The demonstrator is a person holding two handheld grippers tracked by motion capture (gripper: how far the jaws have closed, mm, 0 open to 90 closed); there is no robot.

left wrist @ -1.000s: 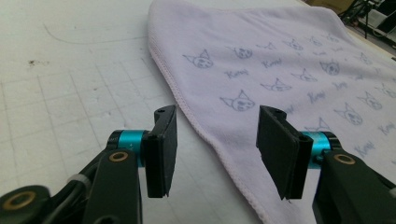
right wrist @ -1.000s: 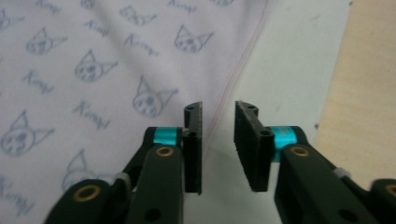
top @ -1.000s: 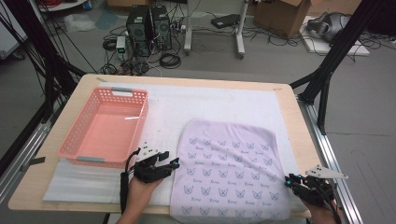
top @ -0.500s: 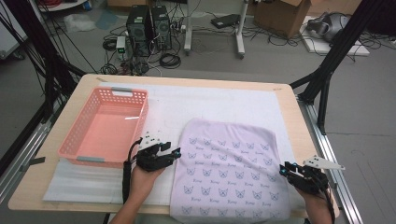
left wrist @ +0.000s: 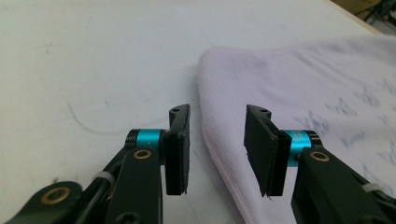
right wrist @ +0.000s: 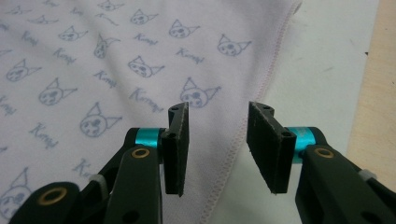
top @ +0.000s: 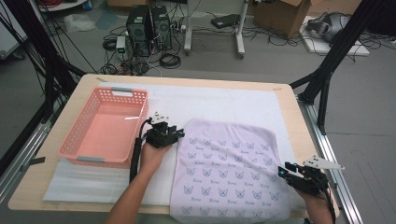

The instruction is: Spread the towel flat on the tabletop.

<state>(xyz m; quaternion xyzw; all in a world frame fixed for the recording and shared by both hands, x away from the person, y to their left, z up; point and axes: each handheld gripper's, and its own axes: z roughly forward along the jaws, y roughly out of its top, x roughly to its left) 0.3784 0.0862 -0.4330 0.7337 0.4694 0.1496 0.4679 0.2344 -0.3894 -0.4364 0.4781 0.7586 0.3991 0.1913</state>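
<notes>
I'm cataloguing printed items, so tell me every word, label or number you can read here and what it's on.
"Kuromi", as best it reads: a small script word repeated beside each cat-face print across the lilac towel; the letters are blurry, so the spelling is uncertain.
Pink basket: no readable text.
White mat: scuff marks, no writing.
Computer towers on the floor: any labels are too small to read.

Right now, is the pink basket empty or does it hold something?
Empty: the pink basket shows only its bare bottom; the towel lies beside it.
</notes>
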